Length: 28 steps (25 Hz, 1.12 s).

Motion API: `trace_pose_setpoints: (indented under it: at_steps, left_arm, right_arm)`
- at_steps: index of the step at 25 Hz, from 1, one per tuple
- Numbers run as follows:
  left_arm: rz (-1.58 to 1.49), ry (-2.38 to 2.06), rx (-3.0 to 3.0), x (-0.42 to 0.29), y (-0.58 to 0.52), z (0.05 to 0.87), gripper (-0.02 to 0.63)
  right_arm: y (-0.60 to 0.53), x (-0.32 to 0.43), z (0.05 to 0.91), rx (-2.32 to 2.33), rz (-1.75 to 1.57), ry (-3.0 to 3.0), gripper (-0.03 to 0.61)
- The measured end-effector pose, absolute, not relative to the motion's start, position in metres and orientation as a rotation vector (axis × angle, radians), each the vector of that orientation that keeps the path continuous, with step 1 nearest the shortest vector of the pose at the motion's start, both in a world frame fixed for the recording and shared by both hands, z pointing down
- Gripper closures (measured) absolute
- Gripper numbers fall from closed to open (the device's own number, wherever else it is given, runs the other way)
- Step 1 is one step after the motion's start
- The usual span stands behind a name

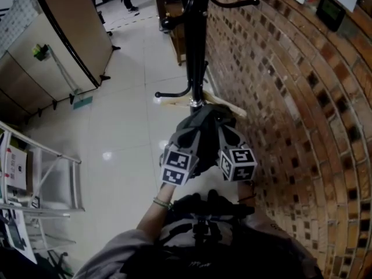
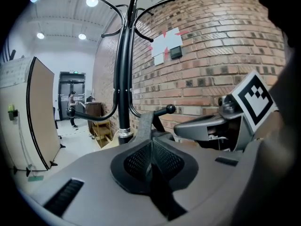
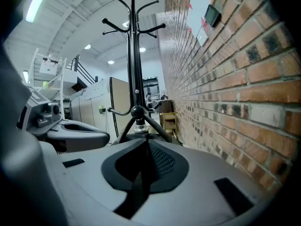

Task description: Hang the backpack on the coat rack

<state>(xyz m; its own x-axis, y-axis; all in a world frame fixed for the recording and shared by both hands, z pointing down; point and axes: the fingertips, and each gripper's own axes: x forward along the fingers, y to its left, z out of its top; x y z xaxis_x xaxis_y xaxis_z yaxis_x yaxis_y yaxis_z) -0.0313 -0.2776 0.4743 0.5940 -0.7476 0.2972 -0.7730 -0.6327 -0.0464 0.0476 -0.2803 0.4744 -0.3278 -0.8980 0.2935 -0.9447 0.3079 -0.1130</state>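
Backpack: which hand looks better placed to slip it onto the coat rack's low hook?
Probably right. The right gripper has the hook's knob straight ahead of its jaws; for the left gripper it sits off to one side. Both grip the backpack.

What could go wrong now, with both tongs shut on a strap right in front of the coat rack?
1. The left tongs and the right tongs each pinch only a thin strap; a heavy pull might slip it out.
2. A low hook stands just ahead of the right tongs; the strap may snag on it by accident.
3. The coat rack stands on a glossy floor; a hard push might slide or tip it.
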Motion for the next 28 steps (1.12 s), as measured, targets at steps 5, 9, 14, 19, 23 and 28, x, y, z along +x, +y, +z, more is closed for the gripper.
trace_pose_setpoints:
  at_steps: [5,9,14,19,23,28]
  left_arm:
    - [0.448,-1.227,2.717,-0.034,-0.258,0.485,0.601]
    - [0.446,-1.194,2.703,-0.034,-0.248,0.493,0.601]
    - [0.447,-1.185,2.695,-0.03,-0.238,0.495,0.601]
    - [0.409,-1.217,2.662,-0.03,-0.226,0.49,0.601]
    - [0.365,-1.269,2.625,-0.029,-0.206,0.484,0.601]
    - [0.332,-1.315,2.59,-0.016,-0.175,0.482,0.601]
  right_arm:
    - [-0.256,0.042,0.477,1.742,0.495,-2.419,0.569]
    - [-0.241,0.04,0.483,1.75,0.544,-2.43,0.569]
    - [-0.235,0.035,0.481,1.717,0.565,-2.485,0.569]
    - [-0.228,0.034,0.468,1.688,0.562,-2.552,0.569]
    - [-0.207,0.037,0.45,1.639,0.497,-2.584,0.569]
    - [-0.173,0.047,0.456,1.568,0.502,-2.603,0.569]
